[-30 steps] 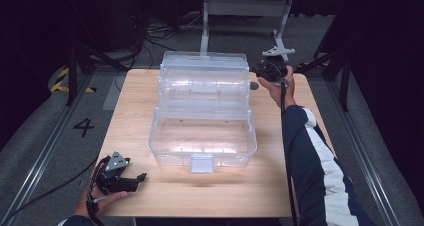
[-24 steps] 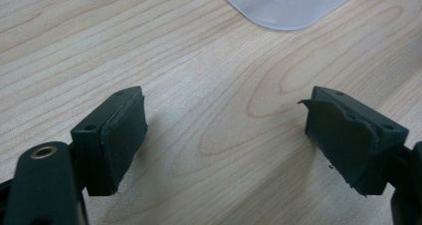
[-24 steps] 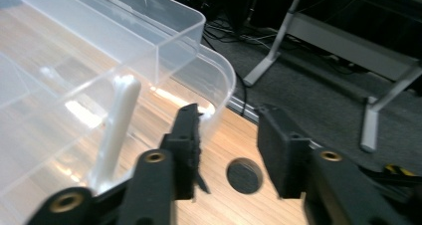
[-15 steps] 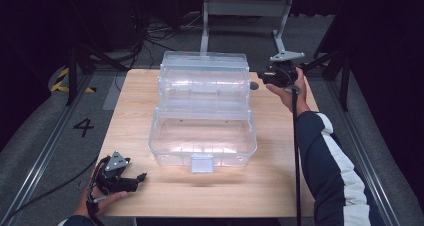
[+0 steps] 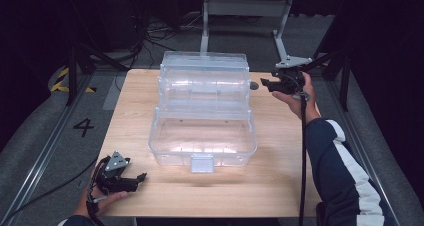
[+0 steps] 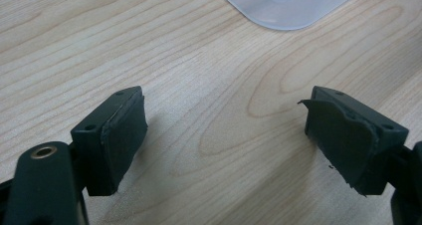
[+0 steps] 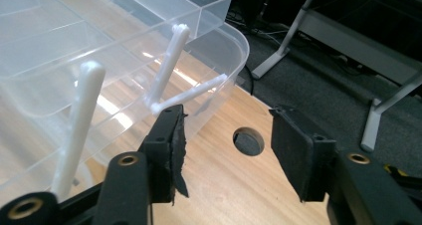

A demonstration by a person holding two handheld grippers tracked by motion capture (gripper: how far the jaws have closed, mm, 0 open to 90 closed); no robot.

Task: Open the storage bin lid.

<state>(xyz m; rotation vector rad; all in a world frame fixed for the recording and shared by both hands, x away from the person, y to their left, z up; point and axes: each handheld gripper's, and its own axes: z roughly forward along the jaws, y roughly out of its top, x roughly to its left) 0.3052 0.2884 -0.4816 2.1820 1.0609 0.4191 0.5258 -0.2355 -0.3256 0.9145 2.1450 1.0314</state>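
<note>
Your biggest obstacle is the clear plastic tiered storage box (image 5: 202, 111), opened out across the middle of the light wooden table (image 5: 280, 186). Its thin white hinge arms (image 7: 171, 68) stick out on its right side, near the round hole (image 7: 248, 141). Bare tabletop runs along both sides and the near edge.

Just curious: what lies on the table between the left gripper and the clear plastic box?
Nothing: bare wood between the left gripper and the box, in the high view.
</note>
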